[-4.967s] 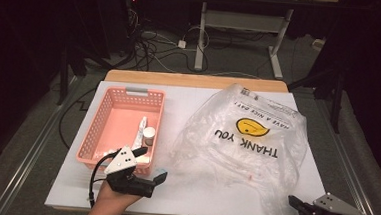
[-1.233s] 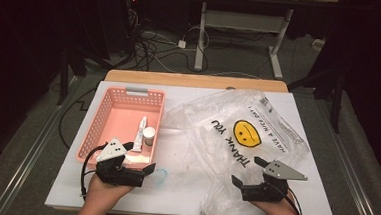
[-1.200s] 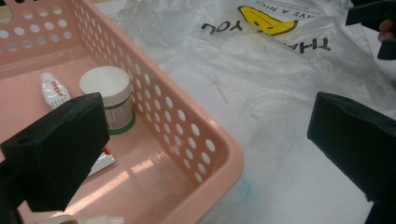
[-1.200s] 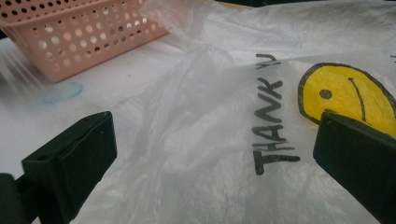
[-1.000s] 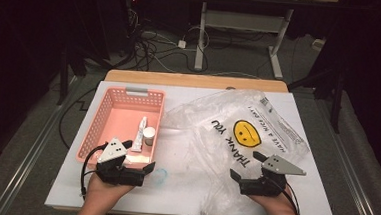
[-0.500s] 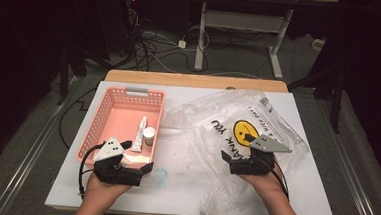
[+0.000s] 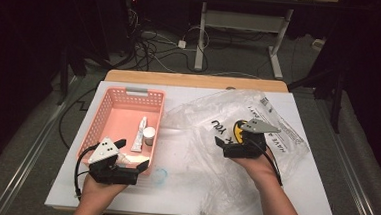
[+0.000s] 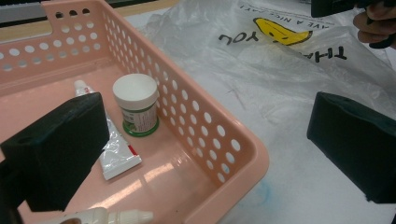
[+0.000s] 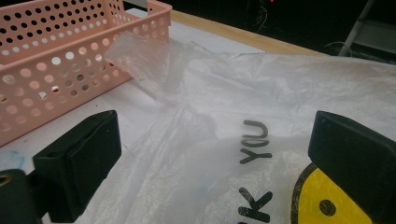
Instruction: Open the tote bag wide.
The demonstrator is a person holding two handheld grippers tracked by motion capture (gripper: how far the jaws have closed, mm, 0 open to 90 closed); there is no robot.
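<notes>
Under my right claw (image 7: 226, 142) lies the big clear bag (image 7: 211, 139) with its yellow smiley face (image 9: 334, 200); both jaws are spread wide over it. My left claw (image 7: 131, 154) is wide open too, straddling the near corner of the pink basket (image 7: 102, 119). Between its jaws stand a white tube (image 8: 109, 147) and a little white jar (image 8: 137, 103)
</notes>
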